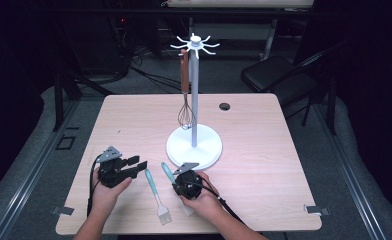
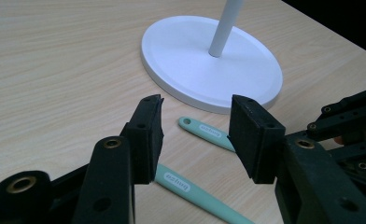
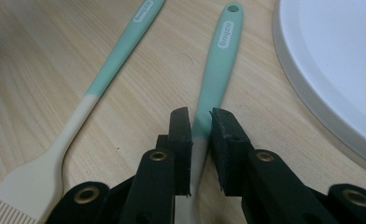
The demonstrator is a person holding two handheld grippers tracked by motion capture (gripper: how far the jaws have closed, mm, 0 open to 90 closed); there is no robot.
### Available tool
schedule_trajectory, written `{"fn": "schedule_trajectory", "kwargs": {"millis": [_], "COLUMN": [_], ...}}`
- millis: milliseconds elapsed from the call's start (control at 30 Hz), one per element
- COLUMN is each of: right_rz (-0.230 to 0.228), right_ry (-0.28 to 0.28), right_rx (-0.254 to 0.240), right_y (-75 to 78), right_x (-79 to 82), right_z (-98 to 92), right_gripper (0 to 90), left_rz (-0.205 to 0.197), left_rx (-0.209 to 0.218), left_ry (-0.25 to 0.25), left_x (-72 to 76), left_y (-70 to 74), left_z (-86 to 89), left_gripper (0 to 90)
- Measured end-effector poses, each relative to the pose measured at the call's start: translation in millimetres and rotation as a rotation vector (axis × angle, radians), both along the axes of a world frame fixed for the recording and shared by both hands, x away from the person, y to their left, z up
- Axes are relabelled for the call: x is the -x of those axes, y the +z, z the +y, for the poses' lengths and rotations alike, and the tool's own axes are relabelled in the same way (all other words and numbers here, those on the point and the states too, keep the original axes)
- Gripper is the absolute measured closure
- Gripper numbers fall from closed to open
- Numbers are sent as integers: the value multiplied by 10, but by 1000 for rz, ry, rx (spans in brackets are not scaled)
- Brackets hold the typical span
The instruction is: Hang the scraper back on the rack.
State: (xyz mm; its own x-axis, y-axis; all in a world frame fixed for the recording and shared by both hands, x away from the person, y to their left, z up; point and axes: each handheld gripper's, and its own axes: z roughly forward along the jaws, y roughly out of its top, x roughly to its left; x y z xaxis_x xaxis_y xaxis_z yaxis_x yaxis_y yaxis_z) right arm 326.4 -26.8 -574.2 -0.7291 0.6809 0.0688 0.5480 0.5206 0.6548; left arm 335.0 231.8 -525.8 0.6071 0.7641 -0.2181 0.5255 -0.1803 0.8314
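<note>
- The step in hand, as I judge it, is picking up a utensil from the near edge of the tabletop (image 1: 264, 165), to be hung on the rack with the whisk.
- The right gripper (image 3: 200, 112) is set low over the mint-handled utensil (image 3: 218, 70). Its fingers (image 3: 181, 135) stand narrow, one on each side of the handle where the mint turns to cream. Whether they already press on it I cannot tell; the gap looks almost gone.
- That utensil lies flat on the tabletop with its hanging hole toward 12 o'clock, just short of the white base (image 1: 194, 145) of the rack.
- In the high view the right hand (image 1: 204, 200) comes in from 5 o'clock, with the wrist low and the gripper (image 1: 176, 174) tipped forward and down toward 11 o'clock.
- At 9 o'clock from the held handle, a basting brush (image 1: 156, 192) lies nearly parallel to it and close beside it. Its bristles point to 6 o'clock, and nothing touches it.
- The left gripper (image 1: 140, 164) hovers at 9 o'clock from the brush, with the left hand (image 1: 106, 192) wrapped around its body. Its fingers (image 2: 146, 135) are spread wide and empty, aimed toward 2 o'clock at the base.
- The next move calls for a firm pinch and then a level lift. That should keep the slim handle from pivoting, and leave the hole end free for a hook.
- Farther off, the pole rises from the base to a ring of hooks (image 1: 195, 44), where a whisk (image 1: 185, 95) with a brown handle hangs at 9 o'clock from the pole.
</note>
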Motion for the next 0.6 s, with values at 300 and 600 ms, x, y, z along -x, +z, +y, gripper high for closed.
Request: {"fn": "schedule_trajectory", "kwargs": {"millis": [300,600], "right_rz": [37,52], "right_ry": [-18,13], "right_rx": [-5,-7], "right_y": [27,40], "right_x": [5,118], "right_z": [-89,-405], "right_gripper": [810,812], "left_rz": [4,11], "left_rx": [-6,1], "left_ry": [-5,-25], "left_x": [2,16], "left_y": [-4,5], "left_z": [-17,-67], "left_gripper": [543,543]}}
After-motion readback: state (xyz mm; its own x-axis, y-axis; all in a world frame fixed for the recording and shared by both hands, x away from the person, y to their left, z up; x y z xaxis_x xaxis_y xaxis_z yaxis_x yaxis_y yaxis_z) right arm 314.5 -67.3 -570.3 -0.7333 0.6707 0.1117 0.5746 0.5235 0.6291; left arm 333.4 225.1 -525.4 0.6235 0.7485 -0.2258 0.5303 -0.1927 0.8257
